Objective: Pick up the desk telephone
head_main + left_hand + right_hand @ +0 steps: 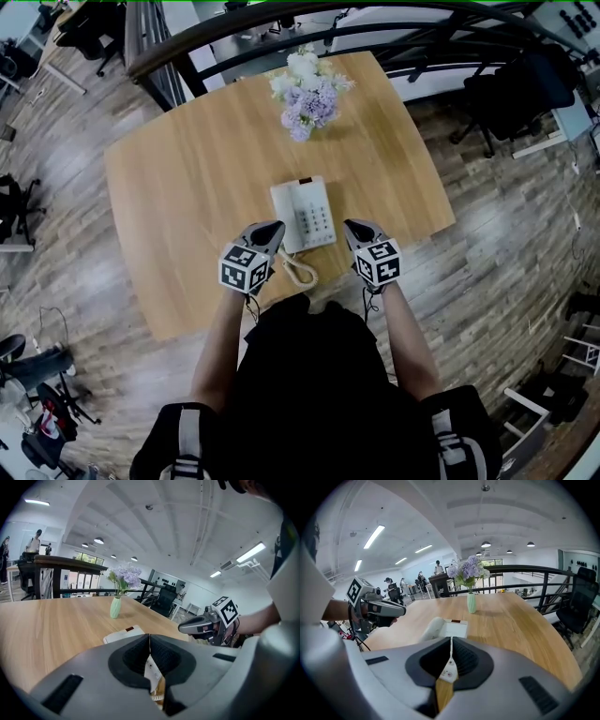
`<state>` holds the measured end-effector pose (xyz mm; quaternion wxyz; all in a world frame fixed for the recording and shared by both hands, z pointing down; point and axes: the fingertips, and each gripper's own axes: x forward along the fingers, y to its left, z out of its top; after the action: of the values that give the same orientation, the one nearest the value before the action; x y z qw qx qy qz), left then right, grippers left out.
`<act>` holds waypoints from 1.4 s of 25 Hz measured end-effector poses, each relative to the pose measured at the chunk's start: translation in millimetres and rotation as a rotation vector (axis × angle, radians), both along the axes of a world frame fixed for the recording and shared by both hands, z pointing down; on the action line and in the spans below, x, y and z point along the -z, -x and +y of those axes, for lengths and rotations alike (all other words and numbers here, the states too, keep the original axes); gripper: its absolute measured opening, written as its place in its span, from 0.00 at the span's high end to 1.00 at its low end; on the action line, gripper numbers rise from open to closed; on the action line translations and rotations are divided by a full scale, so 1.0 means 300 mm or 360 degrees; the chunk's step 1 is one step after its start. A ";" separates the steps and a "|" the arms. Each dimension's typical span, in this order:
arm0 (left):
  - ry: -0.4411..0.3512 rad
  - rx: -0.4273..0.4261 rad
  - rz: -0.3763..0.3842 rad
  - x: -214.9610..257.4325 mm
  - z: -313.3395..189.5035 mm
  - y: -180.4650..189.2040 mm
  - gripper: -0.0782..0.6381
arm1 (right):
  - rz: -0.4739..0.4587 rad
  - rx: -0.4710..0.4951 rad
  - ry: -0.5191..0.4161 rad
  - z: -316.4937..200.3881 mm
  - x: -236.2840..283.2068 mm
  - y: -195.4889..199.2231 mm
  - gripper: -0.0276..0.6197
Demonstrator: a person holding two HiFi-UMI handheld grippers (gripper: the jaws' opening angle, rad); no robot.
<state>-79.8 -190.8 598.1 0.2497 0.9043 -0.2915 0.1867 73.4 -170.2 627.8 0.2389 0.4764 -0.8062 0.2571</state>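
Pale wood-grain counter [187, 169] carries a white desk telephone [303, 214] near the edge closest to the person. Its handset lies in the cradle on the left and its keypad is on the right. A cream coiled cord [300, 272] trails from the telephone's near end toward that edge.

The left gripper [272, 228] sits just beside the telephone's near left corner, and the right gripper [356, 227] sits just beside its near right corner, so the telephone lies between them. Both point forward and downward. The left gripper's black fingers [136, 656] are pressed together with nothing between them. The right gripper's black fingers [464, 660] are likewise together and empty. No view settles whether either tip touches the telephone.

Farther back on the counter, well apart from the telephone, a mint-green vase [115, 607] holds lilac and white flowers [307, 94].
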 end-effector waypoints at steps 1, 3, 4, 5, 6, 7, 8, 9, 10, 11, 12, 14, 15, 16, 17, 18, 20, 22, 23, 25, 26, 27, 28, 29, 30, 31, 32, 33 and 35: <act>0.0008 -0.0010 0.0003 -0.007 -0.009 0.005 0.86 | 0.0005 -0.0005 0.0004 -0.009 -0.004 0.006 0.91; 0.0028 -0.0030 0.0006 -0.021 -0.023 0.015 0.86 | 0.0009 -0.0023 0.0009 -0.025 -0.010 0.016 0.92; 0.0038 -0.0040 0.0006 -0.030 -0.030 0.021 0.86 | 0.0010 -0.0032 0.0011 -0.030 -0.012 0.021 0.91; 0.0048 -0.0048 0.0006 -0.038 -0.037 0.026 0.86 | 0.0011 -0.0040 0.0013 -0.034 -0.015 0.026 0.92; 0.0056 -0.0052 0.0006 -0.045 -0.043 0.031 0.86 | 0.0013 -0.0043 0.0016 -0.036 -0.019 0.030 0.92; 0.0065 -0.0052 0.0008 -0.051 -0.047 0.036 0.86 | 0.0017 -0.0043 0.0022 -0.036 -0.024 0.034 0.92; 0.0075 -0.0049 0.0012 -0.054 -0.050 0.039 0.86 | 0.0020 -0.0041 0.0029 -0.034 -0.028 0.034 0.92; 0.0083 -0.0045 0.0018 -0.055 -0.052 0.039 0.86 | 0.0024 -0.0040 0.0037 -0.032 -0.032 0.032 0.92; 0.0092 -0.0043 0.0023 -0.057 -0.054 0.038 0.86 | 0.0027 -0.0040 0.0046 -0.034 -0.036 0.027 0.92; 0.0101 -0.0041 0.0025 -0.061 -0.057 0.037 0.86 | 0.0030 -0.0042 0.0052 -0.040 -0.040 0.021 0.92; 0.0110 -0.0038 0.0024 -0.066 -0.062 0.038 0.86 | 0.0032 -0.0044 0.0057 -0.050 -0.043 0.016 0.91; 0.0131 -0.0022 0.0019 -0.078 -0.076 0.044 0.86 | 0.0026 -0.0048 0.0057 -0.075 -0.048 0.012 0.92; 0.0142 -0.0010 0.0019 -0.085 -0.083 0.048 0.86 | 0.0018 -0.0049 0.0055 -0.088 -0.051 0.012 0.92; 0.0154 0.0003 0.0020 -0.091 -0.090 0.051 0.86 | 0.0009 -0.0048 0.0056 -0.099 -0.056 0.013 0.92; 0.0166 0.0018 0.0019 -0.097 -0.098 0.055 0.86 | -0.0001 -0.0043 0.0062 -0.108 -0.063 0.016 0.92; 0.0178 0.0034 0.0019 -0.101 -0.106 0.057 0.86 | -0.0009 -0.0031 0.0074 -0.115 -0.072 0.020 0.92; 0.0200 0.0060 0.0029 -0.106 -0.114 0.058 0.86 | -0.0014 0.0002 0.0098 -0.126 -0.089 0.026 0.91; 0.0221 0.0058 0.0033 -0.116 -0.112 0.054 0.86 | -0.0016 0.0027 0.0115 -0.138 -0.104 0.028 0.91; 0.0230 0.0053 0.0028 -0.124 -0.111 0.054 0.86 | -0.0021 0.0033 0.0123 -0.145 -0.112 0.029 0.92; 0.0253 0.0053 0.0025 -0.144 -0.110 0.057 0.86 | -0.0031 0.0049 0.0140 -0.154 -0.127 0.034 0.92; 0.0269 0.0059 0.0031 -0.153 -0.108 0.056 0.86 | -0.0033 0.0062 0.0151 -0.154 -0.134 0.036 0.91; 0.0287 0.0066 0.0037 -0.162 -0.106 0.054 0.86 | -0.0034 0.0078 0.0162 -0.153 -0.141 0.037 0.92; 0.0302 0.0072 0.0039 -0.172 -0.104 0.051 0.85 | -0.0036 0.0095 0.0172 -0.151 -0.148 0.037 0.91; 0.0314 0.0075 0.0038 -0.182 -0.101 0.047 0.85 | -0.0041 0.0110 0.0183 -0.149 -0.156 0.036 0.91; 0.0324 0.0071 0.0031 -0.193 -0.098 0.041 0.79 | -0.0049 0.0122 0.0195 -0.147 -0.163 0.034 0.91; 0.0334 0.0061 0.0018 -0.205 -0.092 0.035 0.72 | -0.0060 0.0131 0.0207 -0.145 -0.171 0.032 0.91; 0.0345 0.0046 -0.0002 -0.219 -0.085 0.030 0.67 | -0.0072 0.0136 0.0220 -0.144 -0.178 0.029 0.91; 0.0355 0.0030 -0.0027 -0.234 -0.076 0.026 0.65 | -0.0082 0.0140 0.0230 -0.143 -0.185 0.026 0.91; 0.0375 0.0009 -0.0069 -0.259 -0.062 0.021 0.60 | -0.0099 0.0151 0.0245 -0.144 -0.197 0.023 0.91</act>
<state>-86.3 -209.4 675.8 0.3484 0.8636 -0.2756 0.2384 66.6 -213.6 686.9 0.2616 0.4098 -0.8126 0.3213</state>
